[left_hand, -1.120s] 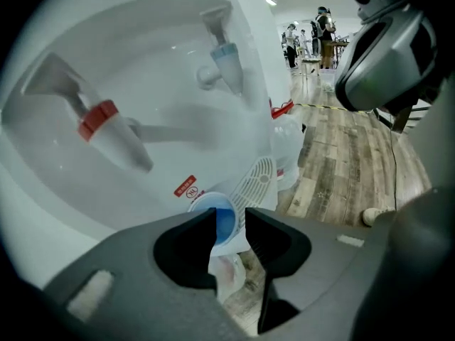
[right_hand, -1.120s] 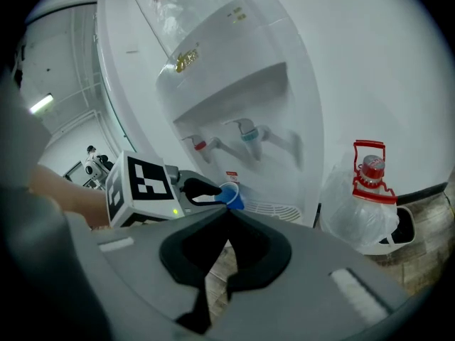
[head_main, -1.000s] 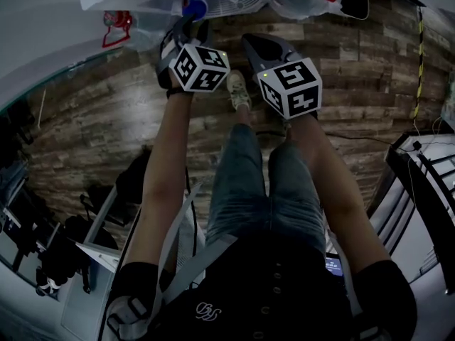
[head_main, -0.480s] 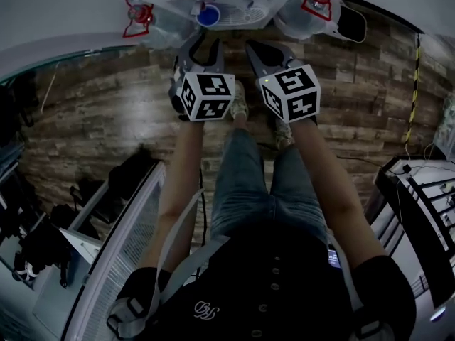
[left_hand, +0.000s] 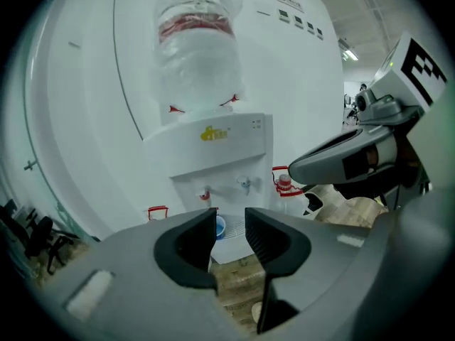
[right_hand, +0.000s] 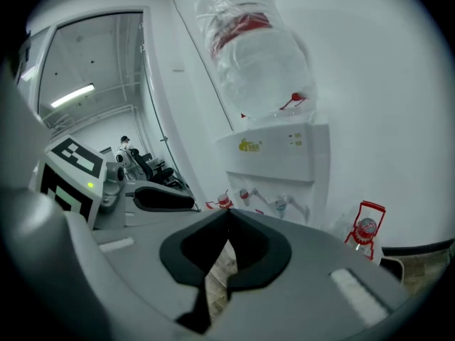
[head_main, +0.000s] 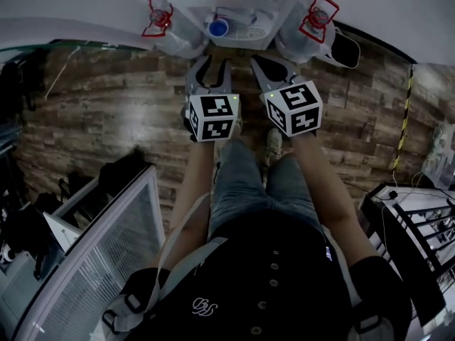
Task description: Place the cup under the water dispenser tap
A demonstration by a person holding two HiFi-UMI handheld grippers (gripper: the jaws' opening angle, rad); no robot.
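The small blue plastic cup (head_main: 218, 28) already stands on the ribbed drip tray (head_main: 247, 31) in the recess of the white water dispenser (left_hand: 227, 137). It is close below the red-levered tap (left_hand: 206, 194), though I cannot tell whether it sits squarely under the spout. Neither tool carries it. The left hand-held gripper (head_main: 213, 64) is released, jaws apart, with the cup seen through the gap and clear of both pads. The right hand-held gripper (right_hand: 227, 215) is clenched on nothing, its tips meeting. So the placing looks done; what is left, by my reading, is at most a nudge to centre the cup. A second ago the left hand-held gripper was right beside the cup. Now it lies apart from it, over the wood-plank floor (head_main: 106, 119), and the dispenser with its red-handled spare bottles (head_main: 160, 20) shows fuller in the head view
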